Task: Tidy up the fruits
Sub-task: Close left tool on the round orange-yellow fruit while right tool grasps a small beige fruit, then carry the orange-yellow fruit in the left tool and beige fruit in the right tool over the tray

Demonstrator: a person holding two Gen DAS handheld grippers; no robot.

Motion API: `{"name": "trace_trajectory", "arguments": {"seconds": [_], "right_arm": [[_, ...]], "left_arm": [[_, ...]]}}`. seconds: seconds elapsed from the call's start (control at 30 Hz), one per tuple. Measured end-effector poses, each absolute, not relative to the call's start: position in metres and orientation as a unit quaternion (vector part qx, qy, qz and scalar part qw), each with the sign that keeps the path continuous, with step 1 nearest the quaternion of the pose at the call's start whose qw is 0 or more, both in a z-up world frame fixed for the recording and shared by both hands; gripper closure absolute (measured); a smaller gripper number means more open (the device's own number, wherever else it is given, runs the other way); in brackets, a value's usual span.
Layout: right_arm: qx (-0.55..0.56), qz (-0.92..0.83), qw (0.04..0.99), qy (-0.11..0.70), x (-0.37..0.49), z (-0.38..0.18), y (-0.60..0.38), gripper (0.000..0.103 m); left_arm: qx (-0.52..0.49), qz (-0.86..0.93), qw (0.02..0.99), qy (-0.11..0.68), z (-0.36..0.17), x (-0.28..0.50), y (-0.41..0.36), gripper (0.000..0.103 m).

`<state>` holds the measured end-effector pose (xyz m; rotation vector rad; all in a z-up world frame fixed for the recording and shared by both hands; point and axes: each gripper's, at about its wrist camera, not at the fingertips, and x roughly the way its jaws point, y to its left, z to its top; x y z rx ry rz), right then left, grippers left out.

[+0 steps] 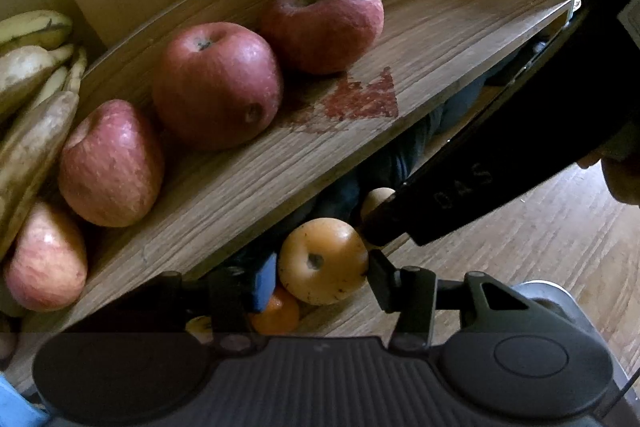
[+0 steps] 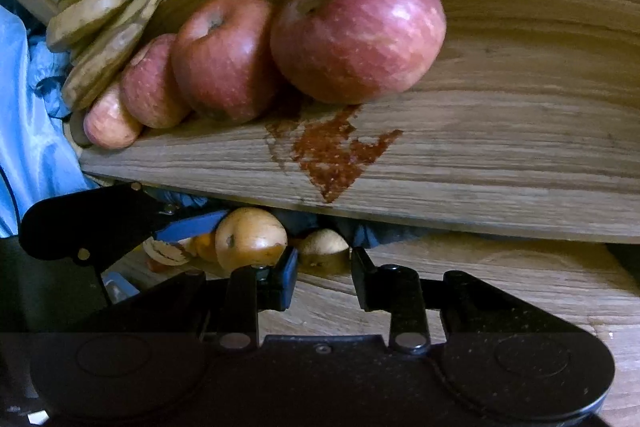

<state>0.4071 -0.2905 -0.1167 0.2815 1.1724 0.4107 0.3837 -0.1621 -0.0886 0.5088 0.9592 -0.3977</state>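
Note:
Several red apples (image 1: 218,85) (image 2: 358,27) lie in a row on a wooden shelf (image 1: 440,27) (image 2: 500,155). Bananas (image 1: 32,67) (image 2: 104,19) lie at its left end. Below the shelf, on the lower wooden surface, my left gripper (image 1: 316,267) stands around a yellow-brown pear (image 1: 324,261), jaws at its sides. My right gripper (image 2: 323,259) stands around a second, smaller pear (image 2: 324,247), jaws apart. The first pear also shows in the right wrist view (image 2: 250,237), with the left gripper's blue pad beside it. An orange (image 1: 276,313) lies behind the pear.
The shelf board overhangs both grippers closely. A reddish stain (image 1: 360,99) (image 2: 332,151) marks the shelf. Blue cloth (image 2: 24,131) is at the left. The right gripper's black body (image 1: 460,187) crosses the left wrist view. Wooden floor (image 1: 540,235) lies to the right.

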Motion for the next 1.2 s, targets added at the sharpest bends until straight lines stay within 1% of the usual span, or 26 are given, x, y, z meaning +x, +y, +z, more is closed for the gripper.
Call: {"name": "trace_trajectory", "arguments": {"seconds": [0.1, 0.37, 0.73, 1.2], "right_arm": [[0.132, 0.194, 0.805, 0.546, 0.406, -0.115, -0.296, 0.073], [0.125, 0.193, 0.812, 0.536, 0.394, -0.107, -0.303, 0.073], [0.124, 0.171, 0.82, 0.532, 0.363, -0.098, -0.311, 0.073], [0.124, 0.162, 0.831, 0.518, 0.315, -0.078, -0.296, 0.073]], "left_arm": [[0.235, -0.186, 0.839, 0.454, -0.09, 0.382, -0.163, 0.051], [0.206, -0.191, 0.843, 0.459, -0.088, 0.381, -0.157, 0.051], [0.196, -0.198, 0.848, 0.452, -0.081, 0.356, -0.15, 0.051], [0.176, -0.21, 0.855, 0.44, -0.048, 0.309, -0.129, 0.051]]}}
